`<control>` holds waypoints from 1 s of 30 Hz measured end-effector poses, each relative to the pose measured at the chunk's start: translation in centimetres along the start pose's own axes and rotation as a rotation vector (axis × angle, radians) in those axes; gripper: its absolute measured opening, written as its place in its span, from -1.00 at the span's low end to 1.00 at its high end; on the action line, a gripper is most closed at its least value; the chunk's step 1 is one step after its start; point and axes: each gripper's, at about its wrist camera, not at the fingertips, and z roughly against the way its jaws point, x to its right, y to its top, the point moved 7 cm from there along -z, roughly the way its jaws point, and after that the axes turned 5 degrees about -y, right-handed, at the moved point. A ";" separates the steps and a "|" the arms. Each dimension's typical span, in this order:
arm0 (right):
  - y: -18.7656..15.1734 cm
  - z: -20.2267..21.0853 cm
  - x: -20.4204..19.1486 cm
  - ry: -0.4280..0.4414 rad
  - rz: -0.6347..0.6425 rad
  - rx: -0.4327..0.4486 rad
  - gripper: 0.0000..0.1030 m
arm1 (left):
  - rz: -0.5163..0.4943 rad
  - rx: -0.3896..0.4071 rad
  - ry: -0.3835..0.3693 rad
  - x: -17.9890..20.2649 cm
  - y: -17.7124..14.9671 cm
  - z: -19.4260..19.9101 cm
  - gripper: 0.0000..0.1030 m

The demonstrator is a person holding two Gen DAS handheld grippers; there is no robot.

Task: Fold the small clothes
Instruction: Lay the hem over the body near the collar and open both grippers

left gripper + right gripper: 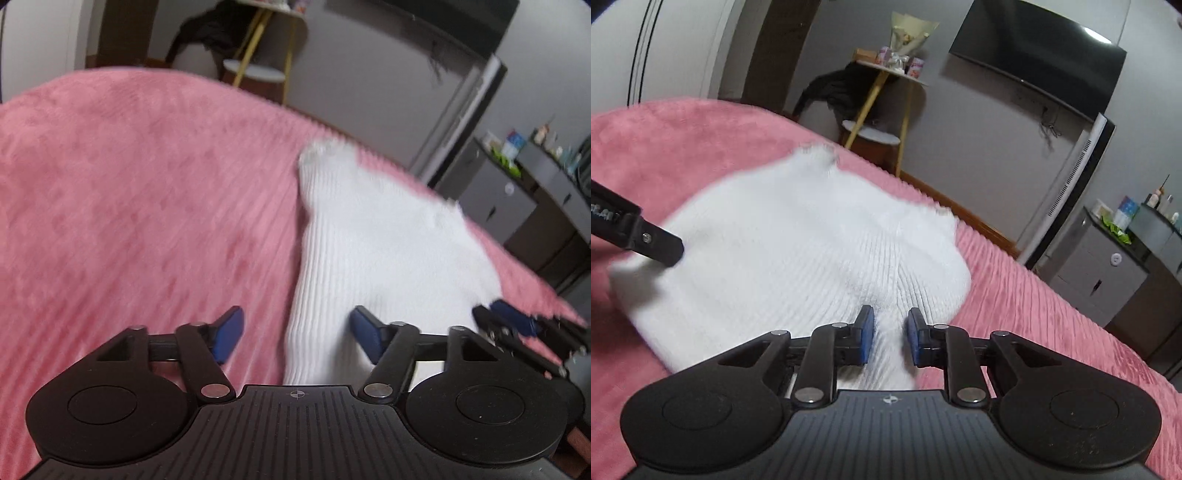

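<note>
Straddling sock (373, 254) edge, left tongs (297, 334).

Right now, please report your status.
Left gripper open over white sock edge. Right gripper part closed, sock bunched between fingers. Sock on pink blanket; nothing in way.

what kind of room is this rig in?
Most likely a bedroom at home: a pink ribbed bedspread with a white sock on it, a wall-mounted TV, and a small side table.
</note>
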 end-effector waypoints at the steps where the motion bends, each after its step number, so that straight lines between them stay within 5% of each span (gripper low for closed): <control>1: 0.6 0.6 0.4 0.003 -0.033 0.021 -0.65 | -0.023 0.019 0.003 0.5 0.8 0.1 0.35; 4: 2.2 0.0 1.1 -0.038 -0.055 0.061 -0.65 | -0.121 0.011 0.061 1.6 2.3 -2.2 0.38; 8: 1.8 -4.2 0.9 -0.065 0.000 0.013 -0.63 | -0.113 -0.031 0.113 1.2 3.0 -5.2 0.63; 14: 0.3 -6.4 0.5 -0.073 0.025 0.034 -0.61 | -0.197 0.037 0.205 1.2 2.2 -6.8 0.93; 19: 1.0 -5.0 0.5 -0.087 0.062 0.029 -0.54 | -0.161 -0.009 0.208 0.9 2.8 -4.4 0.95; 22: 1.5 -1.6 1.2 -0.064 -0.036 0.003 -0.49 | -0.119 -0.015 0.187 0.8 1.7 -1.6 0.94; 26: -0.5 3.9 0.6 0.029 -0.174 0.004 -0.29 | -0.081 -0.042 0.192 0.3 -1.0 0.3 0.94; 30: -3.3 3.2 0.3 -0.002 -0.156 -0.074 -0.27 | -0.125 -0.071 0.218 0.4 -2.1 -0.6 0.96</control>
